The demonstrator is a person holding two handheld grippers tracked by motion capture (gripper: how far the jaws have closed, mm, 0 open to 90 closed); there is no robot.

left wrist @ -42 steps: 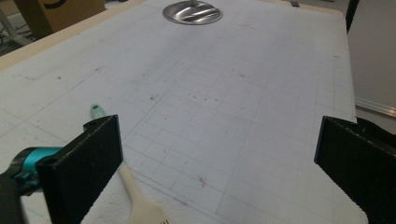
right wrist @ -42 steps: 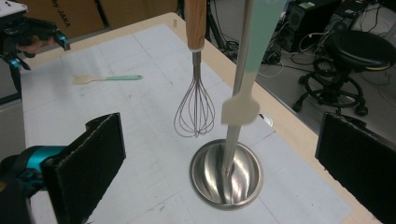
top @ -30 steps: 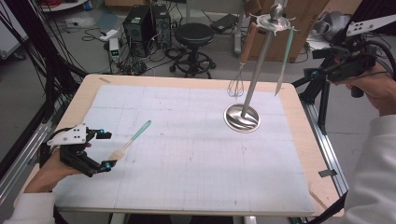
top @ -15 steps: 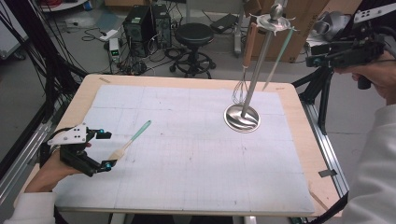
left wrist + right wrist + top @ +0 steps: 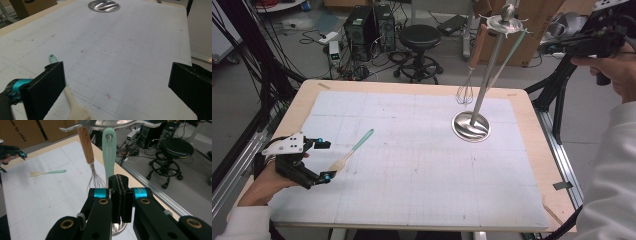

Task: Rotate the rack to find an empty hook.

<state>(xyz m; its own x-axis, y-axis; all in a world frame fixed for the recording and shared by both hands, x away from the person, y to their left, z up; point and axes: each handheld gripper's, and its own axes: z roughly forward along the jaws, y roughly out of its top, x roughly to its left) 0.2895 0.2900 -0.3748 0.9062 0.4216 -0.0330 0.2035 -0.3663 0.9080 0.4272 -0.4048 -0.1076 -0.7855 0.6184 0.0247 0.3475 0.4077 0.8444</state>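
Beside the rack (image 5: 492,60), our right gripper (image 5: 119,182) had just been closing, jaws now together, nothing between, green utensil (image 5: 109,150) hanging just behind; left gripper (image 5: 323,160) wide open, brush (image 5: 352,151) touching its left jaw.

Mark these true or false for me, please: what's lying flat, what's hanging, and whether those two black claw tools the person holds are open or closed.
1. The mint-handled brush with pale bristles lies flat on the white gridded mat. True.
2. The wire whisk with a wooden handle lies on the mat. False: it hangs from the tall steel stand.
3. The left gripper has its jaws open. True.
4. The right gripper has its jaws wide open. False: they are shut together.
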